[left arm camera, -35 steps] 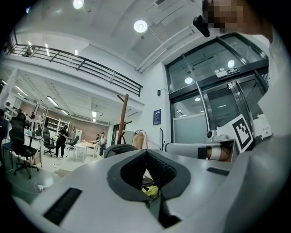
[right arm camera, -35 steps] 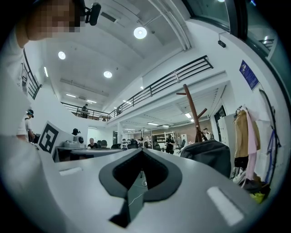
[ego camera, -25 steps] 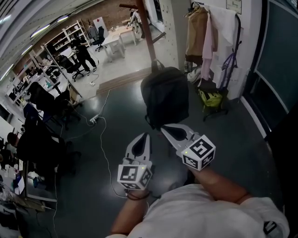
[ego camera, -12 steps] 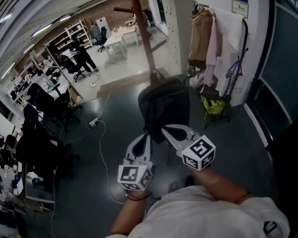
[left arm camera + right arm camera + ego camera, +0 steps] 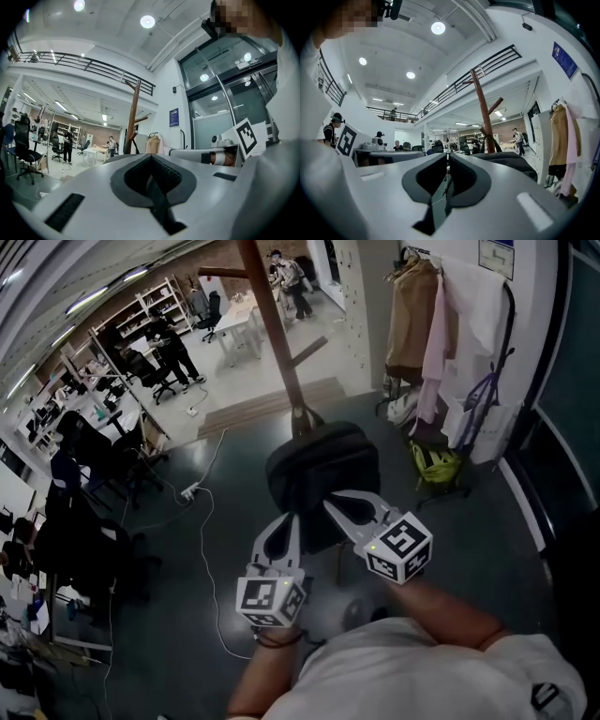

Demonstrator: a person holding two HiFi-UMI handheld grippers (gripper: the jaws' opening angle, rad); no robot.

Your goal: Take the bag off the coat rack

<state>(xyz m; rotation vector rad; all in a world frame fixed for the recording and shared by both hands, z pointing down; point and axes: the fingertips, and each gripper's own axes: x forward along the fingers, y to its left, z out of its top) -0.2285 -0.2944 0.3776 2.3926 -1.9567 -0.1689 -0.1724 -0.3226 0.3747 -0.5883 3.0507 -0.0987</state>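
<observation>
Closer now than a second ago, the bag [image 5: 319, 470] fills more of the middle of the head view and has drifted left and down, until its lower edge lies behind both gripper tips; the grippers keep the same places in the frame. The black bag hangs by its top loop from a peg of the brown wooden coat rack [image 5: 267, 324], whose pole slants up to the far left. The left gripper [image 5: 293, 517] is clenched, its dark pads meeting with nothing between them. The right gripper [image 5: 330, 502] is closed to a thin slit through which only floor shows; in its own view the bag lies just right of the jaws, not between them. Each gripper carries a cube [image 5: 401, 547] with black-and-white square markers. On the far right hang coats [image 5: 412, 310], with a yellow-green bag [image 5: 436, 463] below them. A white cable [image 5: 208, 540] crosses the dark floor at left. The blue sign [image 5: 174, 117] on the white wall bears print too small to read.
</observation>
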